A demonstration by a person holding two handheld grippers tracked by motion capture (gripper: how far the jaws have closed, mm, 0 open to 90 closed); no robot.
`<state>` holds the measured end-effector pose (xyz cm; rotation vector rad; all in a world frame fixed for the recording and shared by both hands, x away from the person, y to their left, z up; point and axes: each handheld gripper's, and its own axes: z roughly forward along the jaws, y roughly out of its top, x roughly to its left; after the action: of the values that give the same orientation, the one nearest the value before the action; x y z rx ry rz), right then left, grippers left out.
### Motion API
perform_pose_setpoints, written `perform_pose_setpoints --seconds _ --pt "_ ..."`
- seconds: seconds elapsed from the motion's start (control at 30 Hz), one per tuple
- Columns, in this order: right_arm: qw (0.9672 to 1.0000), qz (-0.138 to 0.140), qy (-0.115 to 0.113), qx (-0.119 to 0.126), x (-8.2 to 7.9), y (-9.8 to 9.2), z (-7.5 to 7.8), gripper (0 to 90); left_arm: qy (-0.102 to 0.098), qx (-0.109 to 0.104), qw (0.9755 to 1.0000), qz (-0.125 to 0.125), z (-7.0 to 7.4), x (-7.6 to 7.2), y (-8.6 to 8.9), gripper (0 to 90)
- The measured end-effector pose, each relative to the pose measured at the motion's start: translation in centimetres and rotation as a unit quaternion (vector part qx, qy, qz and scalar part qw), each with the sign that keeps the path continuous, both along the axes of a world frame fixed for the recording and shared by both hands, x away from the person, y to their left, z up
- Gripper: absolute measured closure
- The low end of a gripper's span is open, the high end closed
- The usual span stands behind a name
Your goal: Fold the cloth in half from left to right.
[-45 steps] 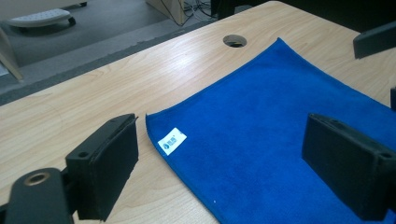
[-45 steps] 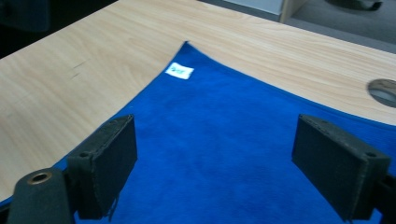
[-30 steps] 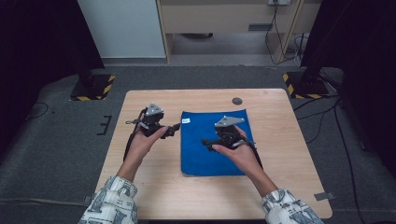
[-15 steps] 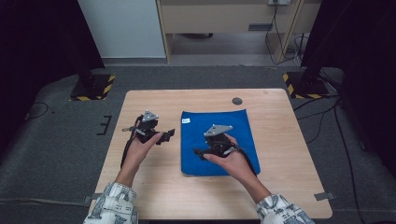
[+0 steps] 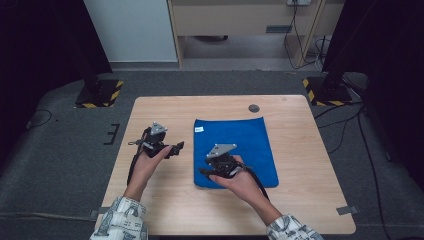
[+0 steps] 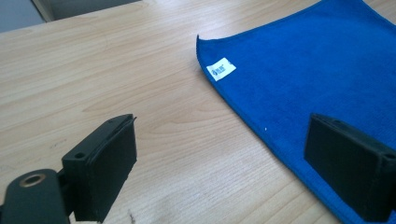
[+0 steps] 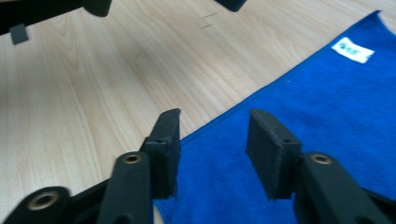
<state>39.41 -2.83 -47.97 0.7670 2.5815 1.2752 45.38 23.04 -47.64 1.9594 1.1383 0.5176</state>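
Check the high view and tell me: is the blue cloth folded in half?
No, the blue cloth lies spread flat in a single layer on the table, with its white tag showing near one far corner.

High view: fixed above the near side, facing forward and down over the whole table (image 5: 300, 130). Left gripper view: low and close, looking across bare wood to the cloth (image 6: 317, 70) and its label (image 6: 221, 69). Right gripper view: closer still, over the cloth's edge. Shared by all three: cloth, label, wood.
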Motion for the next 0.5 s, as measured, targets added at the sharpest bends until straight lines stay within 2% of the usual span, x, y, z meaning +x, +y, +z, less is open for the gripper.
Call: perform_pose_setpoints --seconds 0.27,0.4,0.5 --pt "0.9999 0.013 0.002 -0.006 -0.9 0.3 -0.4 70.3 0.003 0.001 1.0 0.007 -0.3 -0.2 0.5 9.3" --pt "0.9998 0.017 0.011 -0.006 -1.2 0.4 -0.8 69.6 0.004 0.0 1.0 0.007 -0.3 -0.2 0.5 9.4" --pt "0.9997 0.019 0.015 -0.008 -1.3 0.5 -1.3 65.2 0.005 0.0 1.0 0.007 -0.4 -0.2 0.5 9.5"
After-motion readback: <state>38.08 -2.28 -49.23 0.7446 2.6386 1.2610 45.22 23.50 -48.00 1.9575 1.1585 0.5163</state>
